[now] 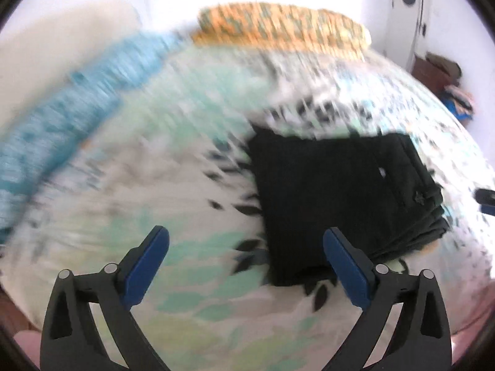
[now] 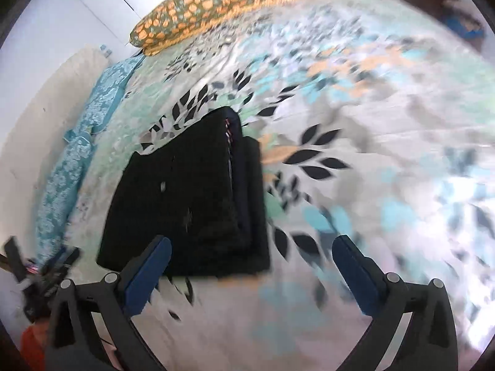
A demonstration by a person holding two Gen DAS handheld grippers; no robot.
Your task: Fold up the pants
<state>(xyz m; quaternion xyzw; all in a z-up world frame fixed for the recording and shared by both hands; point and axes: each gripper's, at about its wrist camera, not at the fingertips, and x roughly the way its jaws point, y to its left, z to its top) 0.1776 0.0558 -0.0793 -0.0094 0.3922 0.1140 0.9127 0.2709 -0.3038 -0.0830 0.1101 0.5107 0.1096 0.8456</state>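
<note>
1. Both sets of jaws stand spread wide with nothing between them: the left gripper (image 1: 246,249) hangs over the bed (image 1: 191,284) just short of the near edge of the black pants (image 1: 337,198), and the right gripper (image 2: 252,258) hangs over the pants' (image 2: 185,198) near edge in its own view.
2. Neither gripper touches the cloth.
3. Lying flat on the leaf-printed bedspread (image 2: 355,142), well in from the bed's edges, the pants form a squarish folded stack; the orange patterned pillow (image 2: 213,3) sits at the far end, and a blue patterned cloth (image 2: 77,154) runs along one side edge.
4. Several layers show stepped along one side of the stack, so the fold looks done or nearly so.
5. As a judgement, the fabric is soft, limp and light; it will sag and slide apart if lifted by one layer only.
6. Should the stack need moving or another fold, the safest hold is at two corners of one edge, each pair of jaws pinching all layers together.
7. The bedspread is soft too, so a low pinch could catch it along with the pants.
</note>
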